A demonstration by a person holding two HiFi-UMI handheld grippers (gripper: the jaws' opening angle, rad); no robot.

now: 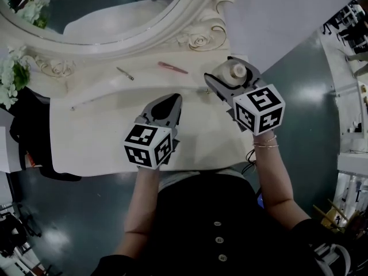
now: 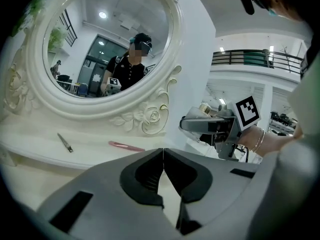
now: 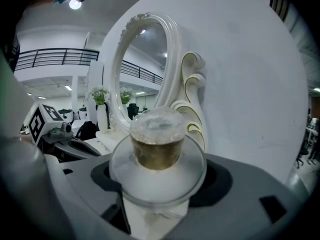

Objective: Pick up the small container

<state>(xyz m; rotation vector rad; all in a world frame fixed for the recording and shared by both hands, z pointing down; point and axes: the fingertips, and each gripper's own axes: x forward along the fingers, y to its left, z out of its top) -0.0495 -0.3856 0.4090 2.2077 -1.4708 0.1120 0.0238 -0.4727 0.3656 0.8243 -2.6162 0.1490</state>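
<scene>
Right gripper (image 3: 160, 184): we are finding its jaws closed on the small container (image 3: 157, 144), one jaw pressing on each side of the wide clear lower body. The container is sitting upright between them. It is showing a gold-brown band around its middle and a frosted clear cap on top. From the head view, we are noting the container at the very tips of this gripper, over the right end of the white table (image 1: 103, 131). We cannot tell whether it is resting on the table top or hanging clear of it.

Left gripper (image 2: 163, 156): we are finding its jaws brought together, tips touching, and nothing between them. It is hovering over the middle of the table, to the left of the right gripper and well apart from the container.

Ahead of the left gripper's jaws, a pink slender item (image 1: 172, 68) is lying on the table, close to the foot of the mirror frame. Further left of that, a small metal tool (image 1: 125, 73) is lying flat. A thin white stick (image 1: 92, 100) is lying nearer the left gripper, off to its left.

Beyond these, the oval mirror (image 1: 115, 4) in its carved white frame is standing at the back of the table. The frame's scrolled edge is rising just ahead of the right gripper.

White flowers (image 1: 8, 76) are showing at the far left end of the table.

Behind the right gripper, thin bracelets (image 1: 265, 142) are circling the person's wrist.
</scene>
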